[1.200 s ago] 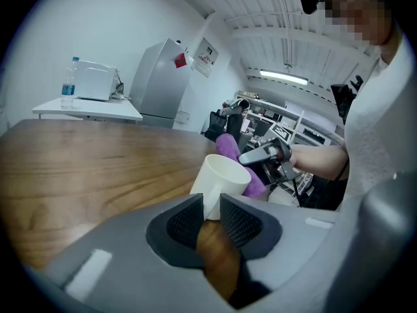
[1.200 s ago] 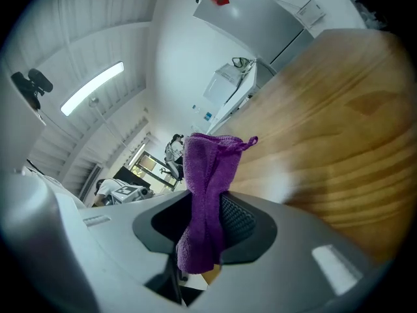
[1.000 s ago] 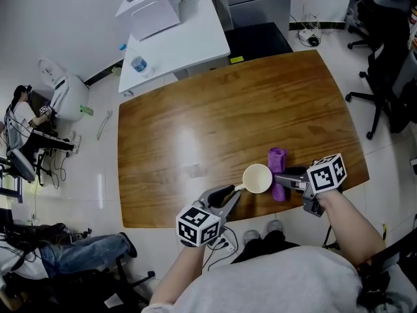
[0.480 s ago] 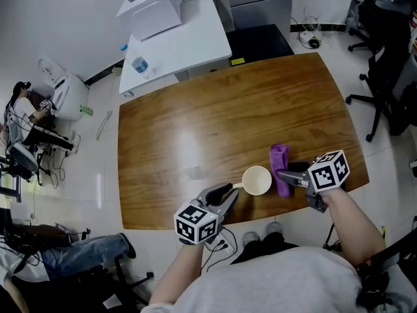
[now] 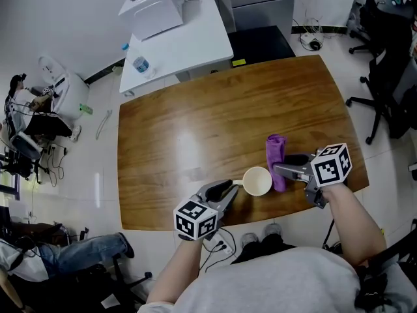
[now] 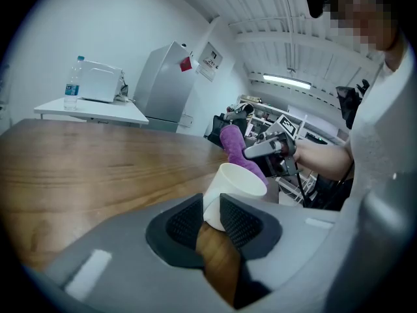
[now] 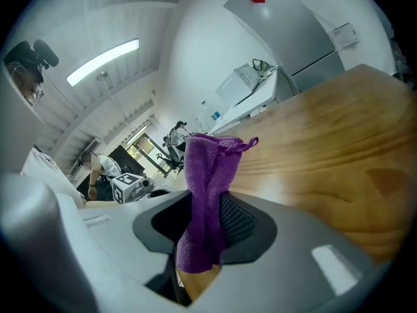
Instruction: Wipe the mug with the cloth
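Head view: the left gripper [image 5: 231,192], tilted down, had just closed tighter on the single mug [image 5: 257,180]. Right of the mug, the right gripper [image 5: 279,169] — also tilted down — pinched the single cloth [image 5: 275,151].

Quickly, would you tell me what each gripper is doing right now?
Left gripper: gripping the mug, jaws having just closed further.
Right gripper: closed on the cloth.

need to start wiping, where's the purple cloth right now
Head view: the purple terry cloth is clamped in the right tongs, just right of the white ceramic mug.
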`<act>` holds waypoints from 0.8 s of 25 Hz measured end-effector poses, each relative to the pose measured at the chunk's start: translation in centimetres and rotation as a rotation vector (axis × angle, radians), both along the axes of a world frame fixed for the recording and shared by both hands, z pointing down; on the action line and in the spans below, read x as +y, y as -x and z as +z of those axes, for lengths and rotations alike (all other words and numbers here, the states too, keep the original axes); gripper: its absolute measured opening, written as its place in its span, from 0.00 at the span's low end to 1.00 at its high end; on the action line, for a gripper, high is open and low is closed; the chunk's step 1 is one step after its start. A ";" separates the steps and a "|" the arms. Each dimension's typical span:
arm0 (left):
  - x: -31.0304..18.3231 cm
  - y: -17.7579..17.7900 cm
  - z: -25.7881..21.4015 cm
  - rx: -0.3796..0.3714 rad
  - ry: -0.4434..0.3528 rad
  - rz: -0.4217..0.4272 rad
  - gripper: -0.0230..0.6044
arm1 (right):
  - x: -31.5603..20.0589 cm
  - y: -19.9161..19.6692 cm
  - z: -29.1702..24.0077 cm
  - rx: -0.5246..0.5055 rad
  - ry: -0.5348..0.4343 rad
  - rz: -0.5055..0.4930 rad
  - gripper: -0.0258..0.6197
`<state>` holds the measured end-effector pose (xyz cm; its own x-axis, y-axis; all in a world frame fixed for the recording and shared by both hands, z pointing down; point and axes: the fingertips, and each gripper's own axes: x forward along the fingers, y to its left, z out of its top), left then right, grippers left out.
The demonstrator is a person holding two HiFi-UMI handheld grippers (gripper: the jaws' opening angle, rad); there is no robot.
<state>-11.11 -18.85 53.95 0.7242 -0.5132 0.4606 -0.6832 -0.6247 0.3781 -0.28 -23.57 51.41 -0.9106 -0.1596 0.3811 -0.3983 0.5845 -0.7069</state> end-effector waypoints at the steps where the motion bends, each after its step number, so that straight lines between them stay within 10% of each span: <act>1: -0.2 0.0 0.0 -0.001 -0.001 0.003 0.14 | 0.0 0.2 0.2 -0.004 0.008 -0.005 0.24; 20: -1.4 0.4 0.2 0.033 -0.001 -0.007 0.13 | 2.2 0.5 6.2 0.128 0.096 -0.116 0.24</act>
<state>-11.52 -20.29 54.18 0.7357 -0.5184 0.4360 -0.6744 -0.6206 0.4001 -0.81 -21.39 57.56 -0.8637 -0.0140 0.5038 -0.4228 0.5639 -0.7094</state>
